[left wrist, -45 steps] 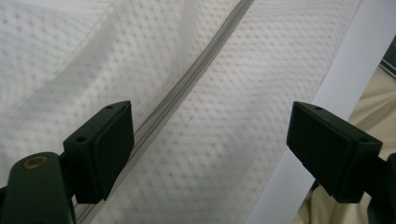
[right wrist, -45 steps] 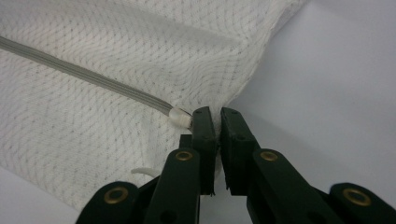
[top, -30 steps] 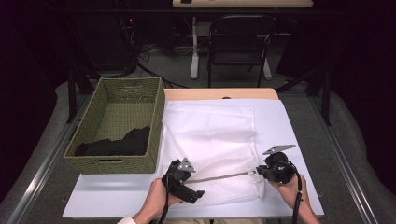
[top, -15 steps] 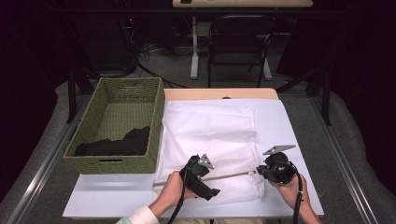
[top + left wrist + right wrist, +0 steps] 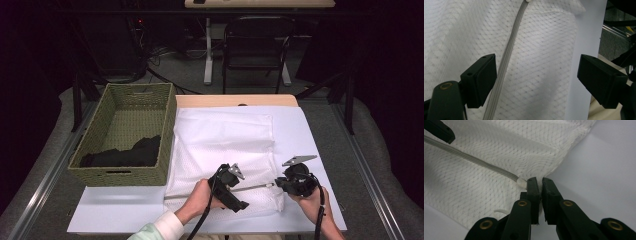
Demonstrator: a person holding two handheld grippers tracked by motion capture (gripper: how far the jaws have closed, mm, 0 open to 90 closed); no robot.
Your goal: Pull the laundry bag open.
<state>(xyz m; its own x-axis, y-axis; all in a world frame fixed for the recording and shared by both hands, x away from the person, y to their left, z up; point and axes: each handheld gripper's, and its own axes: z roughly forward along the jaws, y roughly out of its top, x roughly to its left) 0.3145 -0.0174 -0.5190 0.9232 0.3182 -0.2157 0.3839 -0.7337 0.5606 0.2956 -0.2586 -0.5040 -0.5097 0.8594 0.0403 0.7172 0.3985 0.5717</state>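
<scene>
Zipping step: right gripper pinches the bag corner at three o'clock — left gripper, jaws spread, must catch the zip pull.

basket: on the surface, left of the bag
cloth: in the basket, at its near end
bag: mid-surface, zip along its near edge
left gripper: over the bag's near edge
right gripper: at the bag's near right corner
chair: behind the surface
</scene>
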